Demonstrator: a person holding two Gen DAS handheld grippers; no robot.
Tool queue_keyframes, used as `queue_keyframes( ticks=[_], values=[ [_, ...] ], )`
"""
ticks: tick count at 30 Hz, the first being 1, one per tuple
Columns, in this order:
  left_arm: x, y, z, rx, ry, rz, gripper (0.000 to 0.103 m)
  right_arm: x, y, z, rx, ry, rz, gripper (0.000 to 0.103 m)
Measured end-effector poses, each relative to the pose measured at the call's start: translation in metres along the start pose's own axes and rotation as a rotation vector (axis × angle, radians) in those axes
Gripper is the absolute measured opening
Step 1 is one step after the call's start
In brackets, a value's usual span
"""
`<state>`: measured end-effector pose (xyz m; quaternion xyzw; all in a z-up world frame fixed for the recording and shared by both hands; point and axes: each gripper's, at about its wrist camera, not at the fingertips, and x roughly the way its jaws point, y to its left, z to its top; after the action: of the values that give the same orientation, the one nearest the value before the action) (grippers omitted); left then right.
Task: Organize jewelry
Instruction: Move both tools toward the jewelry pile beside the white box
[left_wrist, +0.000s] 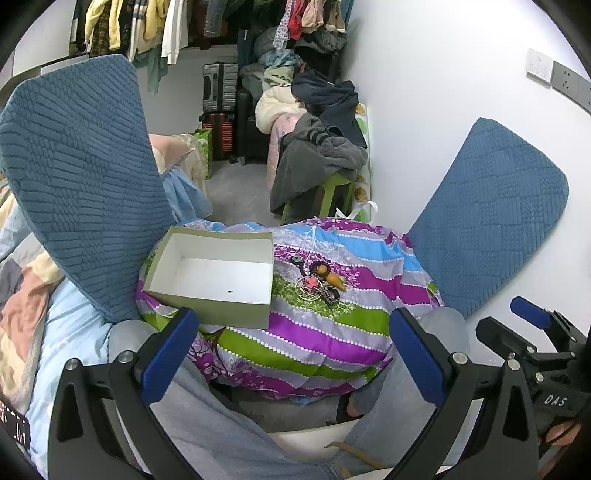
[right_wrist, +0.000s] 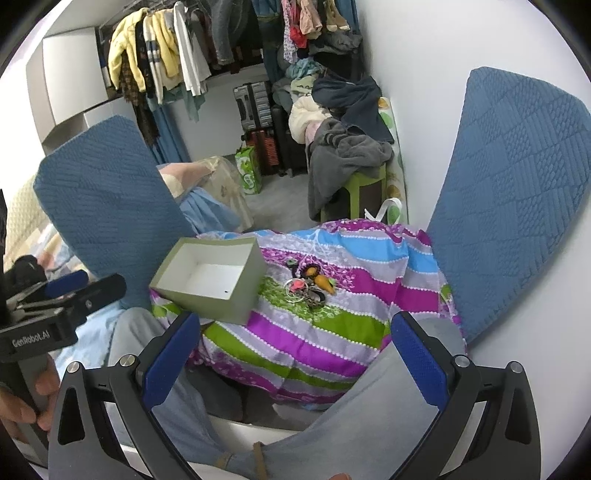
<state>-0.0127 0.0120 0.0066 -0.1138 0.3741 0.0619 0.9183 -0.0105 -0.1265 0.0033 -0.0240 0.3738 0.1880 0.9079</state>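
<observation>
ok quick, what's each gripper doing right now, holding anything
left gripper: open, fingers wide apart, holding nothing.
right gripper: open, fingers wide apart, holding nothing.

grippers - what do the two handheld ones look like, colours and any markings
Both are black, angular frames with silver pivot bolts and two fingers faced in textured blue pads. The left gripper reads "GenRobot.AI" in white on its body, seen from the right wrist view. The right gripper shows white "DAS" lettering. No cables are visible.

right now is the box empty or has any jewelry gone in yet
Nearly empty: the box is open and shows a bare white floor, apart from one tiny dark speck. The jewelry lies in a pile on the striped cloth beside it.
</observation>
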Motion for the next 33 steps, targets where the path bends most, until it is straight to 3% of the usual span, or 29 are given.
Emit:
queue_keyframes(
  ticks=[10, 15, 19, 27, 33],
  values=[
    [0.010, 0.001, -0.005, -0.002, 0.010, 0.045, 0.103, 0.006, -0.002, -0.009, 0.033, -0.021, 0.004, 0.103],
    [0.022, -0.002, -0.003, -0.026, 0.041, 0.003, 0.103, 0.009, -0.006, -0.008, 0.046, -0.040, 0.020, 0.103],
    [0.027, -0.007, -0.001, -0.004, 0.034, 0.014, 0.103, 0.014, -0.008, -0.008, 0.049, -0.039, 0.035, 0.101],
    [0.044, -0.009, -0.007, 0.009, 0.042, 0.015, 0.103, 0.031, -0.012, -0.011, 0.062, -0.019, 0.053, 0.083],
    [0.063, -0.004, -0.016, 0.009, 0.051, 0.017, 0.103, 0.056, -0.013, -0.019, 0.054, -0.009, 0.084, 0.076]
  ],
)
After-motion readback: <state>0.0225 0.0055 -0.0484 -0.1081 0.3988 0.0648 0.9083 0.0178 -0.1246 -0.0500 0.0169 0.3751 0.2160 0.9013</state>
